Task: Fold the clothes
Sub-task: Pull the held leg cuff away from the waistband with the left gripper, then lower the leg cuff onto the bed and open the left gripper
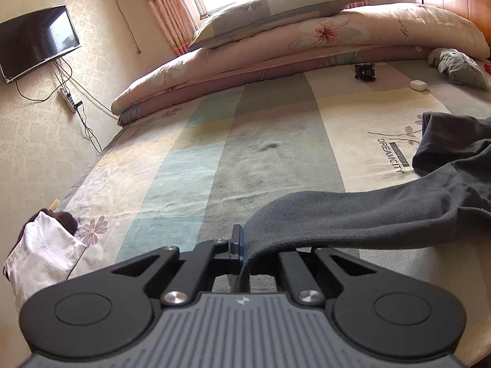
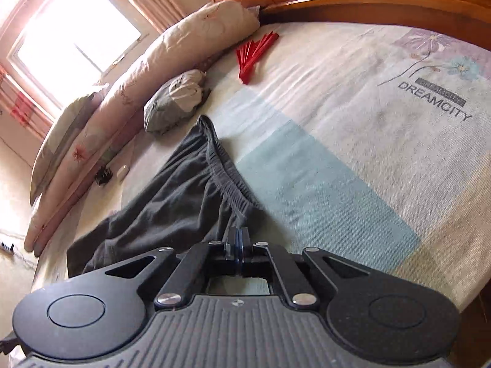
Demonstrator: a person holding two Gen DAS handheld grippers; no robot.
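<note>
A pair of dark grey trousers point(image 1: 383, 211) lies on the striped bed sheet point(image 1: 214, 153). My left gripper point(image 1: 242, 245) is shut on the end of one trouser leg, which drapes over its right finger and hides it. In the right wrist view the trousers point(image 2: 172, 190) stretch away to the left, with the elastic waistband point(image 2: 224, 171) running toward me. My right gripper point(image 2: 237, 239) is shut on the near end of the waistband, low over the sheet point(image 2: 337, 153).
Folded quilts point(image 1: 276, 49) and a pillow point(image 1: 270, 9) line the far side of the bed. A grey bundle point(image 2: 175, 104), a red fan point(image 2: 254, 55), a black clip point(image 1: 364, 71) and a white case point(image 1: 419, 85) lie on the sheet. A white bag point(image 1: 43, 254) sits at the left edge. A wooden headboard point(image 2: 368, 3) stands behind.
</note>
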